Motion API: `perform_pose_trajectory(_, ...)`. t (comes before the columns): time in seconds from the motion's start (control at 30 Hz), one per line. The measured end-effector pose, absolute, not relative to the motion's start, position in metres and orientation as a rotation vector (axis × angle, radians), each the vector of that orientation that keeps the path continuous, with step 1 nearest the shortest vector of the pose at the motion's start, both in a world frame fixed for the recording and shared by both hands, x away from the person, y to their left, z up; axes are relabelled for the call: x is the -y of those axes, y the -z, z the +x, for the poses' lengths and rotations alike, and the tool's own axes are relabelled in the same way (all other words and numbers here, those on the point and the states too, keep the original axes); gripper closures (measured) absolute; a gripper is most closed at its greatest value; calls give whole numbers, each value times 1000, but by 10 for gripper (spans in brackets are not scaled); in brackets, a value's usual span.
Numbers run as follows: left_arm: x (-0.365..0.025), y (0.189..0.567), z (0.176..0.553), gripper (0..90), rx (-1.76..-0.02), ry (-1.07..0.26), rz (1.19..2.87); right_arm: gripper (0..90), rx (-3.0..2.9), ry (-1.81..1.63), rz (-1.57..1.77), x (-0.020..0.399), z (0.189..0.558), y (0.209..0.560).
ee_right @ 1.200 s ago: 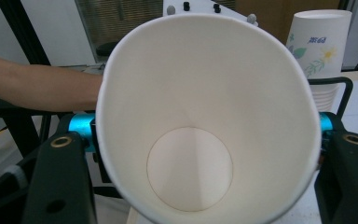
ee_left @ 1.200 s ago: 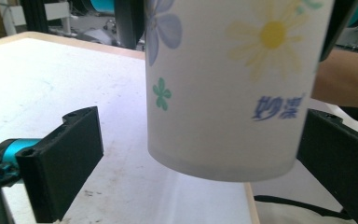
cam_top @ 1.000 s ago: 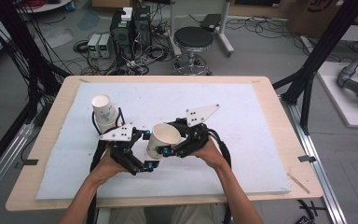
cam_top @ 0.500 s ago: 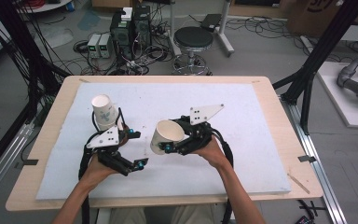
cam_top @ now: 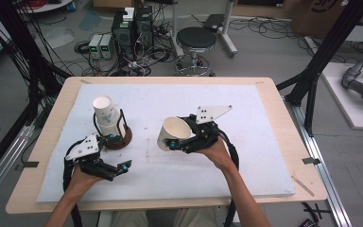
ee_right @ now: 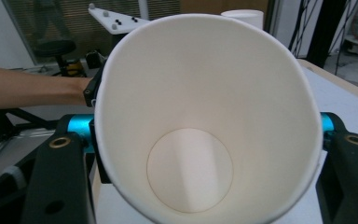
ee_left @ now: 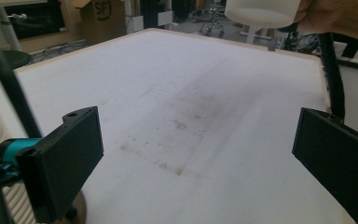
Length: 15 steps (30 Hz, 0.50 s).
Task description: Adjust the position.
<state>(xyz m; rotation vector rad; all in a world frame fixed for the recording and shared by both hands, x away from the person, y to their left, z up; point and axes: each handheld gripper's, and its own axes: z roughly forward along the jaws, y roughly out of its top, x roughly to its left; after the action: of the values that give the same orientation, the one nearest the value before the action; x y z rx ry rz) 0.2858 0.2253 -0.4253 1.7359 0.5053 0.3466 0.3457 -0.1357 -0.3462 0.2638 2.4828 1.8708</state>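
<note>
The white paper cup [cam_top: 174, 133] sits clamped between the jaws of the right gripper [cam_top: 176, 143], lifted above the white mat [cam_top: 246, 142] near the table's middle and tipped so that its open mouth faces up and toward the person. In the right gripper view the cup's rim [ee_right: 205, 28] spans the whole space between the two black jaws, whose pads press on its sides, and its round bottom shows deep inside. The right hand [cam_top: 217, 153] reaches forward from the lower edge, forearm slanting up and inward, with the grey three-cornered plate [cam_top: 211, 113] riding on top of the gripper. To the left, a stack of upside-down paper cups [cam_top: 107, 116] stands on a brown round coaster [cam_top: 122, 140]. Just before that stack the left gripper [cam_top: 123, 166] hovers low over the mat, its jaws spread wide with nothing between them, held by the left hand [cam_top: 82, 179], whose forearm rises from the bottom left corner.
</note>
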Motion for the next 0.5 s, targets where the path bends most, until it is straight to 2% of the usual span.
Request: perform_pose_trajectory(0.5,-258,447,280,18,-626,-407,1704,322,-2457,-1735,365,142,348,349)
